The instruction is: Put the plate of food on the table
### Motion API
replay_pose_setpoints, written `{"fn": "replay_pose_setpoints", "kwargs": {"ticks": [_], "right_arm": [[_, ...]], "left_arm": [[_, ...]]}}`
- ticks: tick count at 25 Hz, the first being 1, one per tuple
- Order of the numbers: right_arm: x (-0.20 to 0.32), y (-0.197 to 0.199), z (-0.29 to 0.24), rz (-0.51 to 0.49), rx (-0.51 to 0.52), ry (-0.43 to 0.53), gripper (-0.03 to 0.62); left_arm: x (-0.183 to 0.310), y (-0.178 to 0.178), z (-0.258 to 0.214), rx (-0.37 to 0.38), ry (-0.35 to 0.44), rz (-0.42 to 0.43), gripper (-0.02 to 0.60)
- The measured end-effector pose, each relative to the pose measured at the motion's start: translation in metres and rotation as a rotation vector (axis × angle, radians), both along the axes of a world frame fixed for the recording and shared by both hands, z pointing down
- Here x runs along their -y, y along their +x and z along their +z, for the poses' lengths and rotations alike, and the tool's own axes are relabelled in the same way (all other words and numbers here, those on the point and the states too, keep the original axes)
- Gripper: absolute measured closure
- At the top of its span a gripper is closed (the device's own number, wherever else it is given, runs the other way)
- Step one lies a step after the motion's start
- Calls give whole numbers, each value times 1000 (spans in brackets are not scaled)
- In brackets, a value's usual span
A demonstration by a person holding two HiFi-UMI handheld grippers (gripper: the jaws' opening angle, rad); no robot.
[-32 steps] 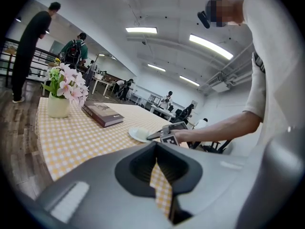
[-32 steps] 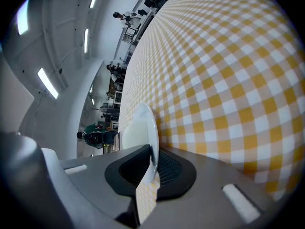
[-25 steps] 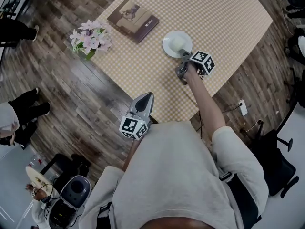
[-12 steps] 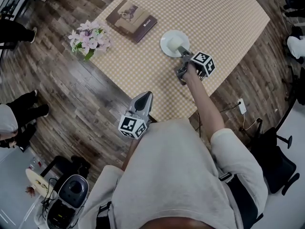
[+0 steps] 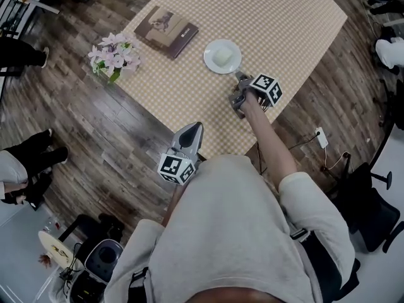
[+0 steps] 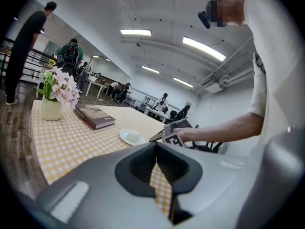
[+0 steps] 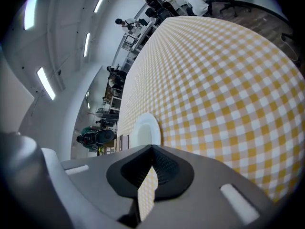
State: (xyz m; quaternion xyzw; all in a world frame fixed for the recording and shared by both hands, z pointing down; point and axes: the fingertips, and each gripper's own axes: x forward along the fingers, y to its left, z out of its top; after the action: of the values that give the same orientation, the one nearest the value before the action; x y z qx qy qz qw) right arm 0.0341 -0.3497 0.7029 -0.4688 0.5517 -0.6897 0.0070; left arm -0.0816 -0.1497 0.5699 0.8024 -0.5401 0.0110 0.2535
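A white plate (image 5: 222, 57) with a pale piece of food on it rests on the yellow checked table (image 5: 284, 24). It also shows in the left gripper view as the plate (image 6: 133, 137) and in the right gripper view as the plate (image 7: 144, 130). My right gripper (image 5: 239, 78) hovers just in front of the plate, apart from its rim. Its jaws have just been closing and stand shut with nothing between them. My left gripper (image 5: 192, 130) is held near the table's near edge, shut and empty.
A brown book (image 5: 167, 24) lies left of the plate. A vase of pink flowers (image 5: 115, 52) stands at the table's left corner. Wooden floor surrounds the table, with people standing at the left and office chairs (image 5: 372, 219) at the right.
My right gripper has drawn back from the plate's rim toward me, leaving the plate on the table. The left gripper has barely shifted.
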Motion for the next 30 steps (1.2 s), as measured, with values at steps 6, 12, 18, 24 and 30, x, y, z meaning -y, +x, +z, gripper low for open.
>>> {"fn": "replay_pose_setpoints", "kwargs": {"ticks": [6,12,18,24,30], "right_arm": [[-18,6,-6,-39,42,42,594],[-25,-2,-37,-265,-42,274,594],[-39,-1,-63,-543,-293,565,594],[-57,-5,-84,-767,-494,828,594],[-83,-7,-104,-884,-556,1003,594]], "left_arm": [[-14,15,-3,12,7,7,573],[-19,32,-10,21,33,16,574],[-20,48,-17,27,51,15,574],[-23,66,-19,45,59,15,572],[-17,72,-31,97,84,9,572]]}}
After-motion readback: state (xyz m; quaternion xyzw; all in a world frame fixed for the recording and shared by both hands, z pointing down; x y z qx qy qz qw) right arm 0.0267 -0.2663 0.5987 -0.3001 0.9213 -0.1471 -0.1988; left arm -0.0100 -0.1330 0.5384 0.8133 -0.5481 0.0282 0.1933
